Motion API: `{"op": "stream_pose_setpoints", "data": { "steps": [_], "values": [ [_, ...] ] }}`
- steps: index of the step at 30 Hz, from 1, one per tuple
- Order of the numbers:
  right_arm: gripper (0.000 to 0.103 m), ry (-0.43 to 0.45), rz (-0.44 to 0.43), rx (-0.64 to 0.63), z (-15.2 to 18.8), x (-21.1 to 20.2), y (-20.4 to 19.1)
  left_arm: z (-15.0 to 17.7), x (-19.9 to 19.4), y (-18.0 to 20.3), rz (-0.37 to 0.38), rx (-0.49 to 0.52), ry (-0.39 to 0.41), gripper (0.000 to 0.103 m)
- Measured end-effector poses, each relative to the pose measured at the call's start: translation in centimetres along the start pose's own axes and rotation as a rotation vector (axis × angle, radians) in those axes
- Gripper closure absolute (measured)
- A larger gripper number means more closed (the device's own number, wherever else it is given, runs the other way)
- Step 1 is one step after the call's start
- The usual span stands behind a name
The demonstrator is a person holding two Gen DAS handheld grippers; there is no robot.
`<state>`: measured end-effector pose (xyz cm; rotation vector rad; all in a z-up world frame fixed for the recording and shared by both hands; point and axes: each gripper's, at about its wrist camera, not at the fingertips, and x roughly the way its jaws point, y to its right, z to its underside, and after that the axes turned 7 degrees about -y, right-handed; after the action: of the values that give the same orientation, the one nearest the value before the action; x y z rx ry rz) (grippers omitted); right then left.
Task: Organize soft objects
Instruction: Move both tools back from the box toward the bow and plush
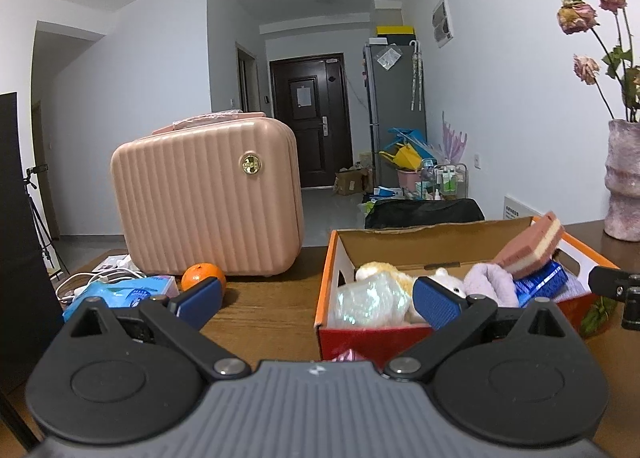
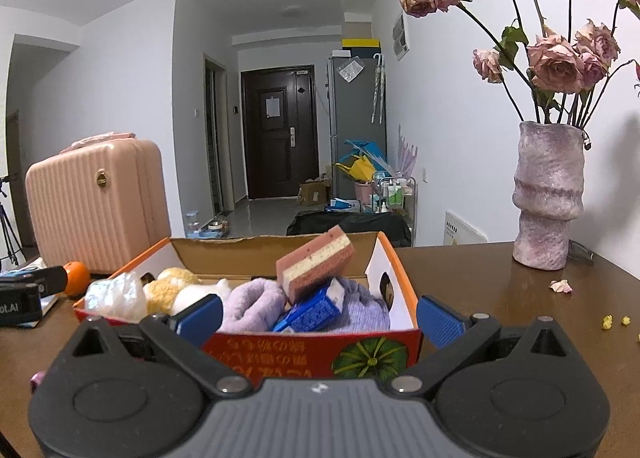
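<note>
An open cardboard box (image 1: 412,242) (image 2: 394,270) with orange rim and red front stands on the wooden table. In it lie a crinkled clear bag (image 1: 370,298) (image 2: 116,296), a yellow-white plush toy (image 1: 390,272) (image 2: 172,286), a lilac towel (image 1: 490,282) (image 2: 252,306), a blue sponge (image 1: 542,280) (image 2: 316,308) and a pink-cream sponge (image 1: 530,246) (image 2: 316,262) leaning on top. My left gripper (image 1: 318,300) is open and empty at the box's left front corner. My right gripper (image 2: 318,316) is open and empty before the box front.
A pink hard case (image 1: 208,194) (image 2: 96,210) stands at the back left with an orange (image 1: 202,276) (image 2: 76,278) before it. A blue tissue pack (image 1: 120,292) and white cables lie far left. A vase (image 2: 548,194) with dried roses stands right; petals (image 2: 560,286) lie near it.
</note>
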<state>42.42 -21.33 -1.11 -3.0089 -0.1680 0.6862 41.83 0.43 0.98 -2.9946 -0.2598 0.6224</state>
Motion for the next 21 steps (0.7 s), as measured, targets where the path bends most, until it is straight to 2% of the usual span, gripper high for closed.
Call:
{"op": "stream_pose_setpoints", "data": {
  "steps": [13,21],
  "values": [
    [0.0,-0.02,-0.017,-0.029,2.1,-3.4,-1.5,2.6,-3.5,-1.4,0.024,0.03,-0.031,0.0],
    [0.0,-0.03,-0.027,-0.041,3.4,-5.4,-2.2,3.9,-5.5,-2.8,0.046,0.013,-0.05,0.0]
  ]
}}
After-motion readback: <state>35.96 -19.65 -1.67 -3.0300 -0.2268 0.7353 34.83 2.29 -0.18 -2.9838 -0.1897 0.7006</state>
